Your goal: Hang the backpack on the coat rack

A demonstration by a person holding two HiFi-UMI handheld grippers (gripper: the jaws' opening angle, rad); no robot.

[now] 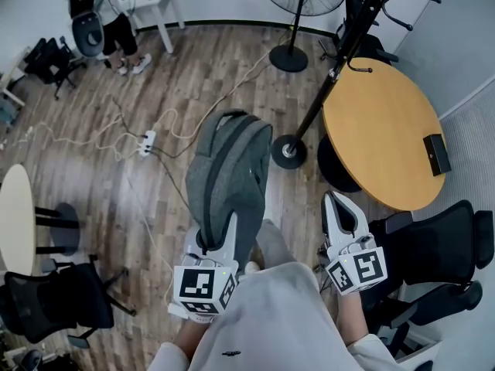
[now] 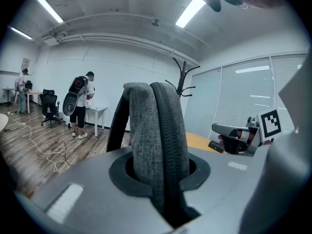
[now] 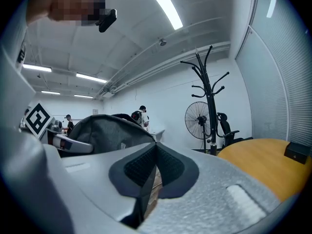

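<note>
The grey backpack [image 1: 229, 172] is off the floor in front of the person, held at its near end by the left gripper [image 1: 216, 236]. In the left gripper view, those jaws are clamped on a thick fold of grey fabric with a zip running along it. It looks like the bag's zipped edge, though the close view leaves that unsure.

The coat rack [image 1: 325, 83] stands beyond and to the right of the bag, well apart from it. Its round base [image 1: 288, 151] sits on bare wooden floor [image 1: 216, 60], just beside the rim of the round wooden table [image 1: 379, 99]. Open floor lies between the bag's far end and the base. To the left, cables and a power strip [image 1: 146, 142] trail across the boards. A standing fan [image 1: 297, 6] is behind the rack, and a black office chair [image 1: 441, 250] crowds the right side.

The right gripper [image 1: 338, 201] is level beside the bag, not touching it. Its jaws are closed together with nothing in them. Both grippers point forward and slightly down.
</note>
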